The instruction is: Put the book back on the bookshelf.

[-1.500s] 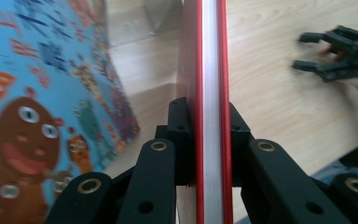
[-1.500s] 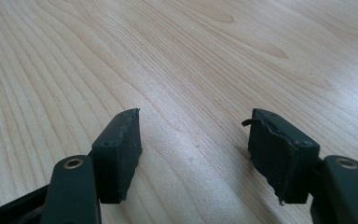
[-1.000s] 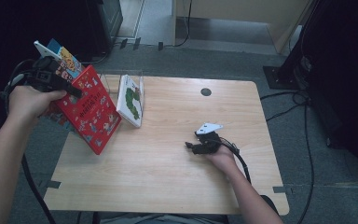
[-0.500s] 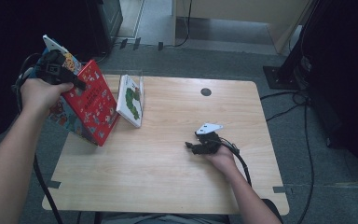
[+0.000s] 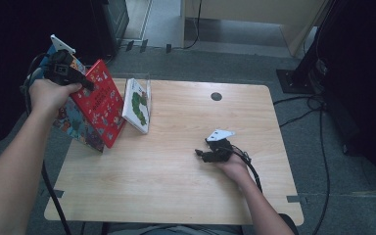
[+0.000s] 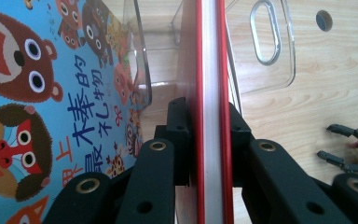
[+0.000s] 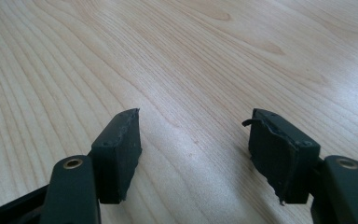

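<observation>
My left gripper (image 5: pixel 85 85) is shut on the top edge of a red picture book (image 5: pixel 101 106), held upright and slanted at the table's left edge. In the left gripper view the pads clamp the red book (image 6: pixel 209 88) on both covers, my left gripper (image 6: pixel 209 128) seen edge-on. A blue animal picture book (image 5: pixel 72 123) leans just behind it on the left, also large in the left gripper view (image 6: pixel 37 93). My right gripper (image 5: pixel 199 154) rests on the table right of centre, open and empty, its jaws (image 7: pixel 196 149) spread over bare wood.
A clear plastic book stand (image 6: pixel 266 46) stands beyond the red book, with a green caterpillar book (image 5: pixel 138 104) leaning in it. The wooden table (image 5: pixel 176 196) has a round hole (image 5: pixel 216 96) near its far edge. Cables trail on the floor at the right.
My left hand has carried the red book a little to the right and tipped it more upright. The blue book now shows below it. The right hand has stayed still.
</observation>
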A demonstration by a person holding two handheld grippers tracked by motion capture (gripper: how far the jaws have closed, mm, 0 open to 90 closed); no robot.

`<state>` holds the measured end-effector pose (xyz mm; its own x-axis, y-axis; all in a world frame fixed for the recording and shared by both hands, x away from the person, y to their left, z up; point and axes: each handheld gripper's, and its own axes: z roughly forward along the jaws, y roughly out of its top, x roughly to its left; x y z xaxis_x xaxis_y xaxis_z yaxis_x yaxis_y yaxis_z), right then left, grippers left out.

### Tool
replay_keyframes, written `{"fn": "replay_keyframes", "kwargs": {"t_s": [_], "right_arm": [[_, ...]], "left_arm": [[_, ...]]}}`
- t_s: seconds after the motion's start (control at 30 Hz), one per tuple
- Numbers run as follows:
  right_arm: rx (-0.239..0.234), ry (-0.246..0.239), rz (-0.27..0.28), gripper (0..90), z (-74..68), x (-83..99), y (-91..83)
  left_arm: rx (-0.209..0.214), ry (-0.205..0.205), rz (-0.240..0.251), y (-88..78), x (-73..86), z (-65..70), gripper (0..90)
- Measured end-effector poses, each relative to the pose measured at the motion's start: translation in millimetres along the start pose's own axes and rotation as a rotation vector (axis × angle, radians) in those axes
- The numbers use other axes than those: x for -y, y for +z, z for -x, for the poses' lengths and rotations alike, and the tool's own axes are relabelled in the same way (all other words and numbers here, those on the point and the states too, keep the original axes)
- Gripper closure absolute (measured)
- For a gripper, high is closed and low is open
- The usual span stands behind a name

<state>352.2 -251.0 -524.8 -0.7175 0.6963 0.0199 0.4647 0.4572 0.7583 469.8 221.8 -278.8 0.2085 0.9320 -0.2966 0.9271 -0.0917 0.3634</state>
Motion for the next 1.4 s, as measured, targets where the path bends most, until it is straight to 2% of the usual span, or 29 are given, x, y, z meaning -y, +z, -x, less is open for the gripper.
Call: {"fn": "replay_keyframes", "kwargs": {"t_s": [0.17,0.27,0.37,0.43,0.5,0.53,0.57,0.73,0.93,1.17,1.4], "right_arm": [[0.002,0.000,-0.001,33.9,0.3,0.8,-1.0],[0.002,0.003,-0.001,33.9,0.3,1.6,-1.9],[0.002,0.003,0.000,33.9,1.0,2.4,-2.7],[0.003,0.004,-0.001,33.9,1.0,2.5,-2.9],[0.003,0.003,-0.001,33.9,1.0,2.5,-2.9],[0.003,0.003,-0.001,33.9,1.0,2.5,-3.0],[0.003,0.003,-0.001,33.9,1.0,2.6,-3.0],[0.003,0.001,-0.001,33.9,1.3,2.9,-3.4],[0.002,0.001,-0.001,33.9,1.3,3.1,-3.5],[0.003,0.003,0.000,33.9,0.6,4.3,-4.8],[0.013,0.012,-0.002,33.9,-0.6,4.4,-5.1]], "left_arm": [[-0.006,0.013,-0.057,1.4,-0.4,-1.4,77.4],[-0.004,0.037,-0.095,5.4,-0.8,-2.0,76.7],[-0.006,0.047,-0.100,7.9,-2.0,-1.4,76.8],[0.011,0.046,-0.103,9.1,-3.3,-1.6,76.5],[0.044,0.050,-0.146,13.4,-4.4,-0.4,74.3],[0.039,0.064,-0.160,15.2,-4.4,2.0,74.2],[0.029,0.069,-0.160,15.7,-4.7,4.1,75.4],[0.003,0.033,-0.155,14.2,-6.7,1.1,78.6],[0.015,-0.019,-0.134,12.7,-12.6,-7.2,79.3],[0.024,-0.046,-0.103,16.6,-26.2,-9.0,79.3],[0.016,-0.071,-0.073,19.9,-39.7,-14.3,79.3]]}}
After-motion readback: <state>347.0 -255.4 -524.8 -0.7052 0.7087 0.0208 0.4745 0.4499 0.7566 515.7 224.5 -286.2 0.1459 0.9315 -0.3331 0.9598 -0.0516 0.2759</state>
